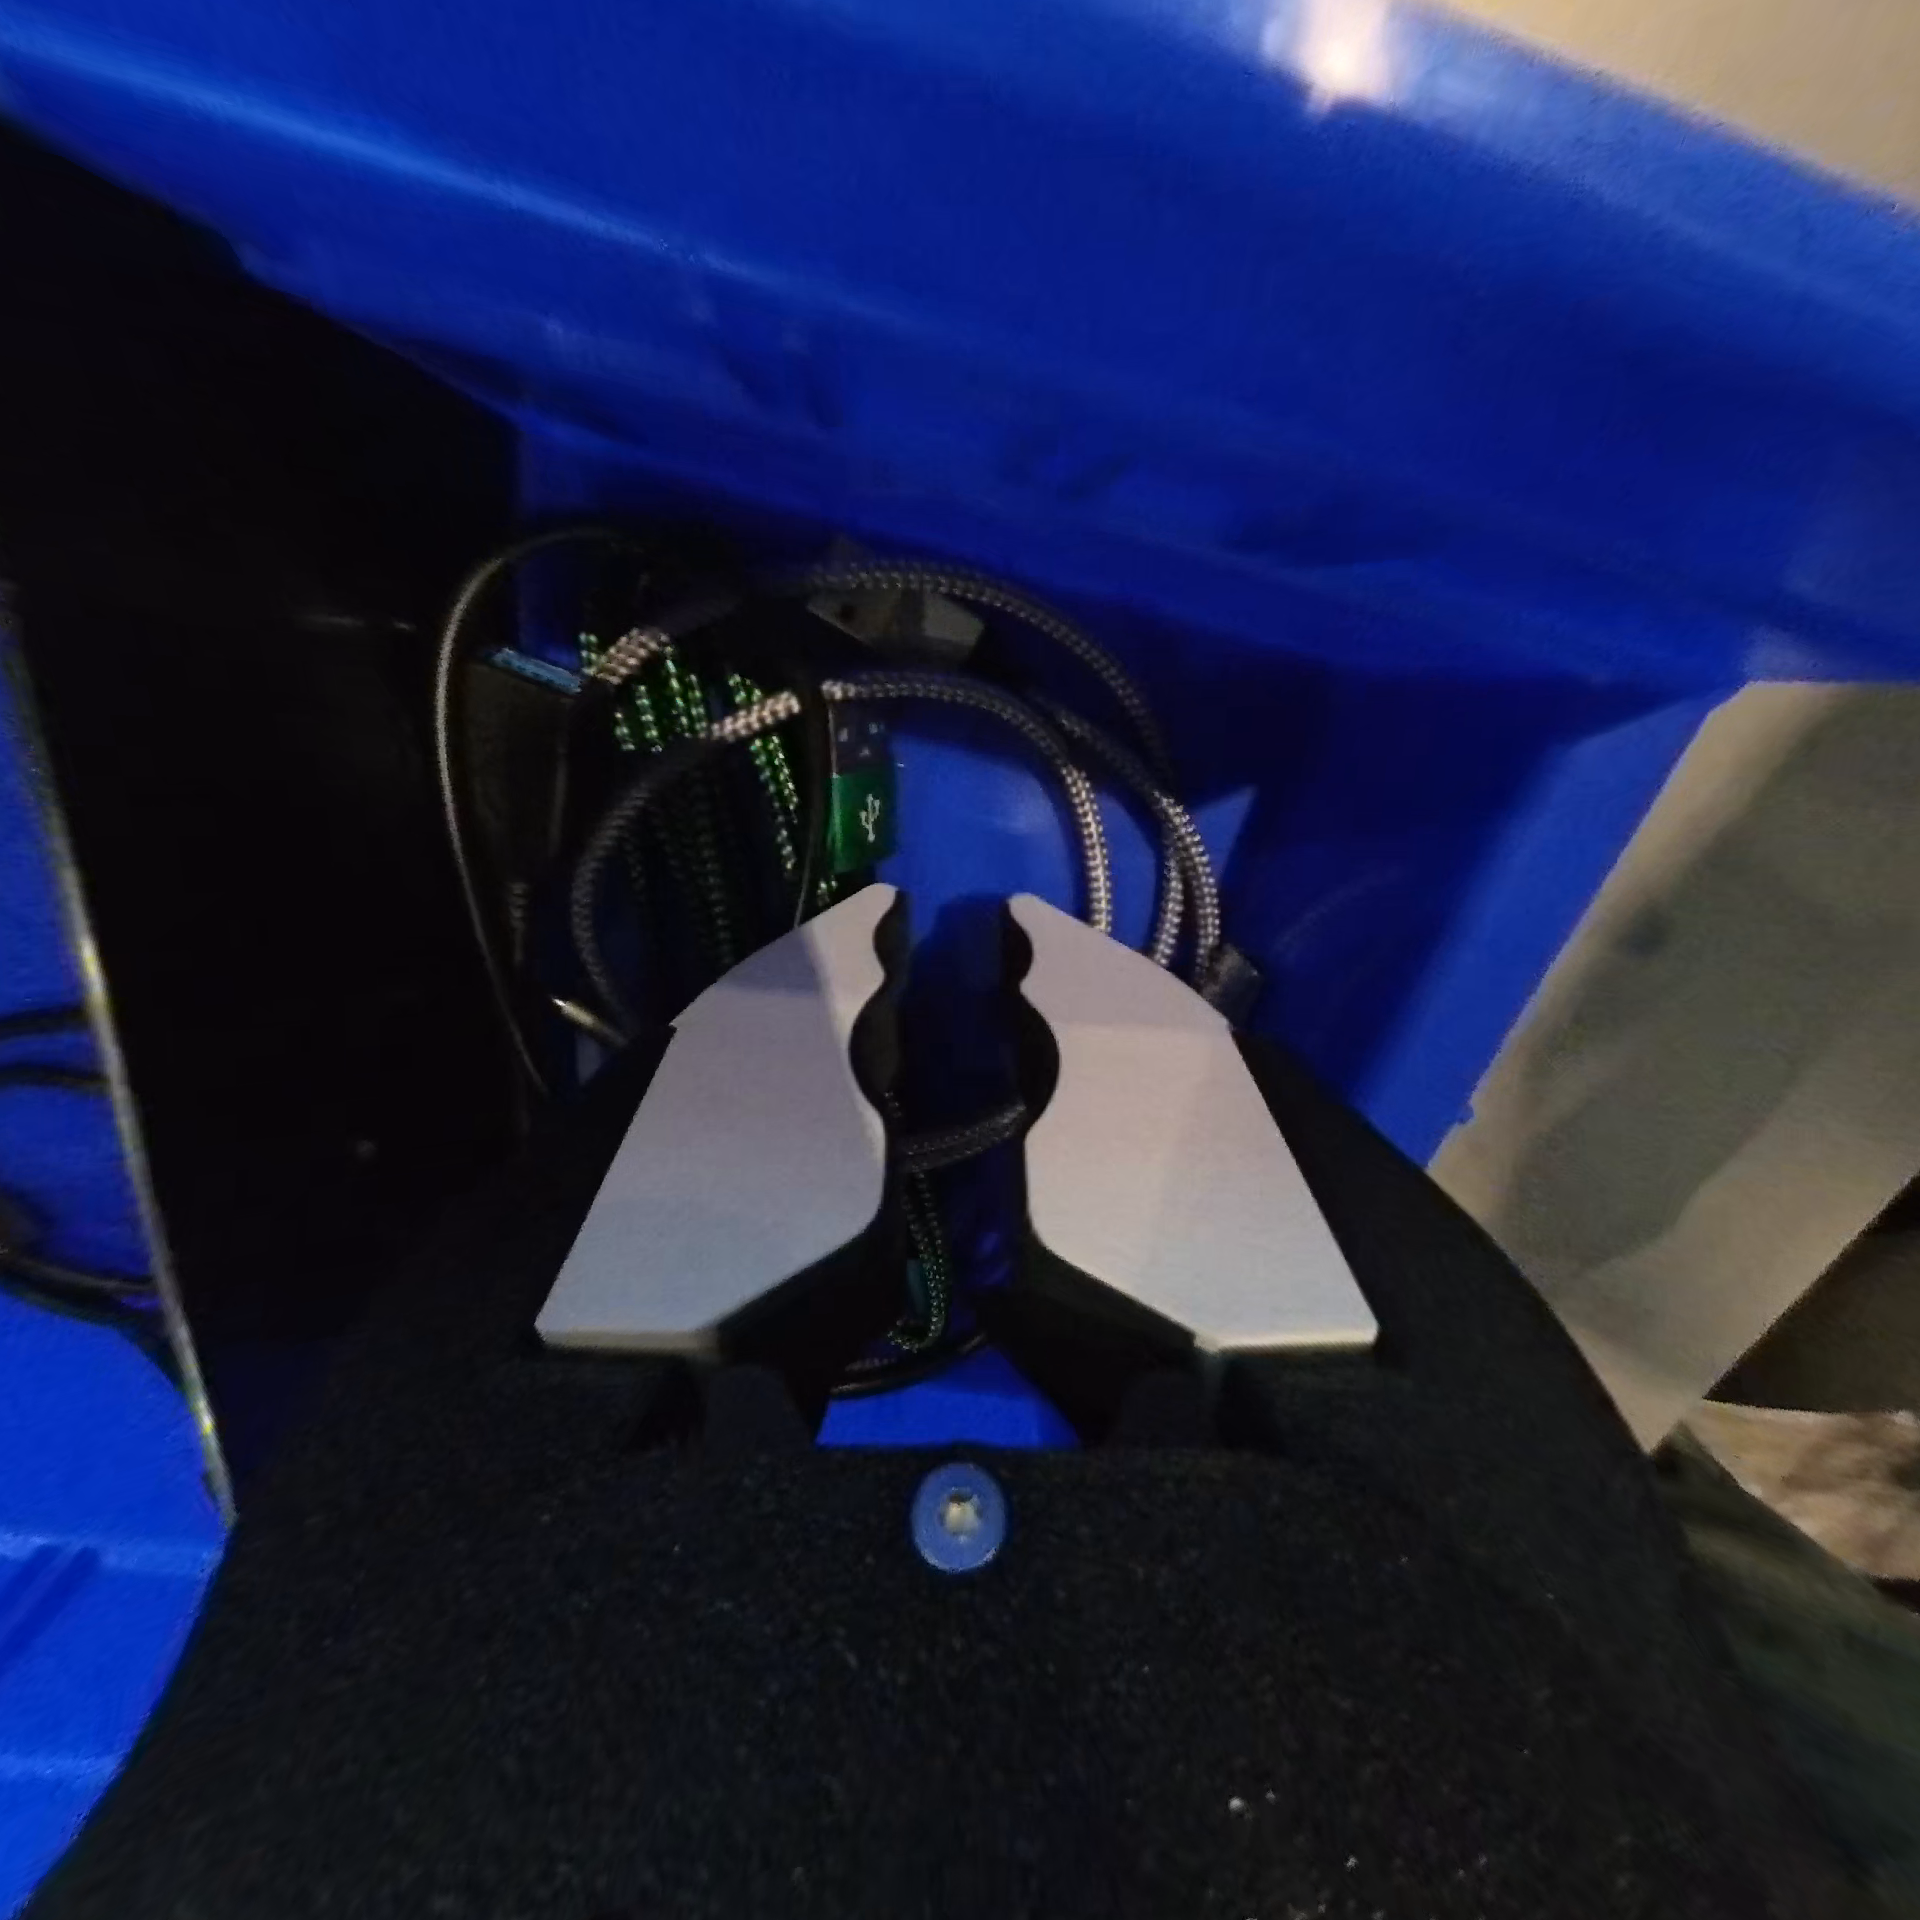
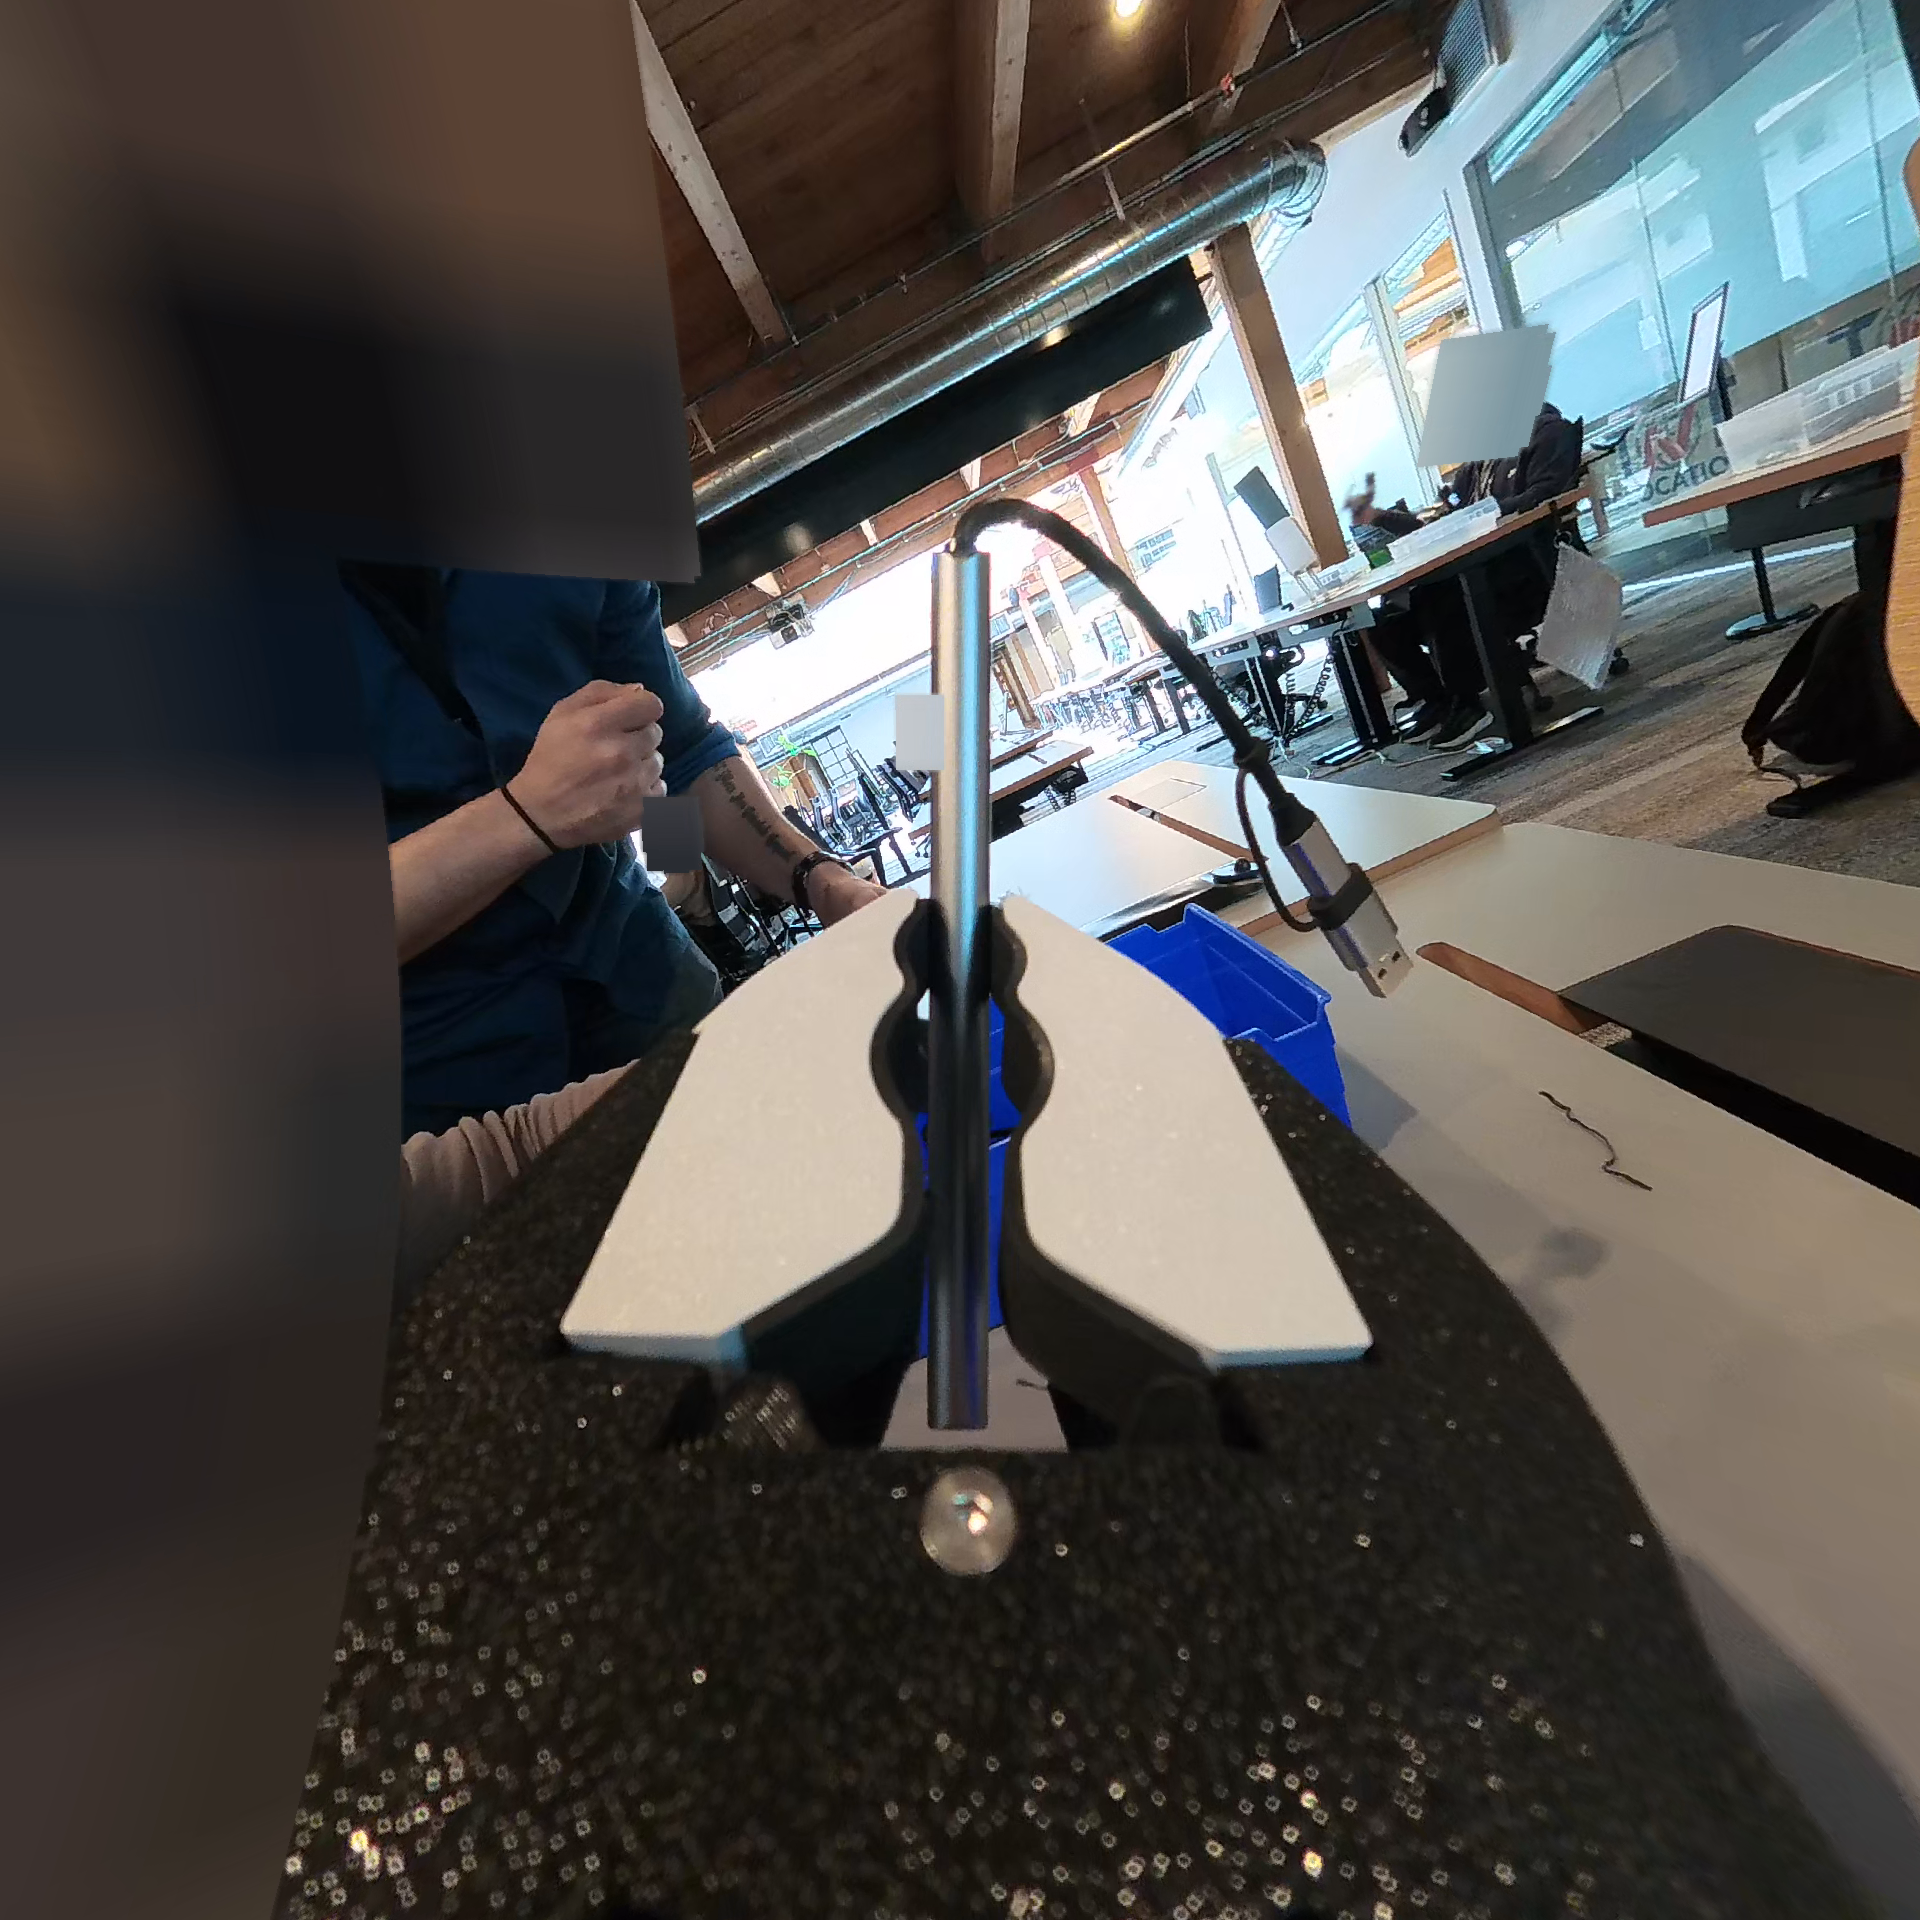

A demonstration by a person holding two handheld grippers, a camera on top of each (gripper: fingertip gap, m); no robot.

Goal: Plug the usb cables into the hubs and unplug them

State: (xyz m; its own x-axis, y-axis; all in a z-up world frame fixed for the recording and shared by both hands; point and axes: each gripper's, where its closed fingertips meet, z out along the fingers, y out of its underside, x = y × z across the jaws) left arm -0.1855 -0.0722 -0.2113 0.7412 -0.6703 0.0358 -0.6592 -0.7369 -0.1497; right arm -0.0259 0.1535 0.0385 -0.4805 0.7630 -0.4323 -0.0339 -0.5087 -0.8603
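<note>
In the left wrist view my left gripper (image 1: 954, 914) reaches into a blue bin (image 1: 1039, 312). Its jaws are nearly closed on a grey braided cable (image 1: 951, 1138) that runs down between them. Beyond the tips lie a green USB plug (image 1: 860, 810), green-and-black braided cables (image 1: 665, 717) and more grey braided cable (image 1: 1132, 790). In the right wrist view my right gripper (image 2: 958, 925) is shut on a slim silver hub (image 2: 958, 727), held upright. The hub's black cable (image 2: 1143, 613) arches right and ends in a silver USB plug (image 2: 1361, 935) that hangs free above the table.
The blue bin (image 2: 1247, 997) also shows just beyond my right gripper on the white table (image 2: 1662, 1195). A person in a blue shirt (image 2: 520, 831) stands close at the left. A black flat pad (image 2: 1766, 1018) lies at the right, with a thin dark thread (image 2: 1590, 1132) near it.
</note>
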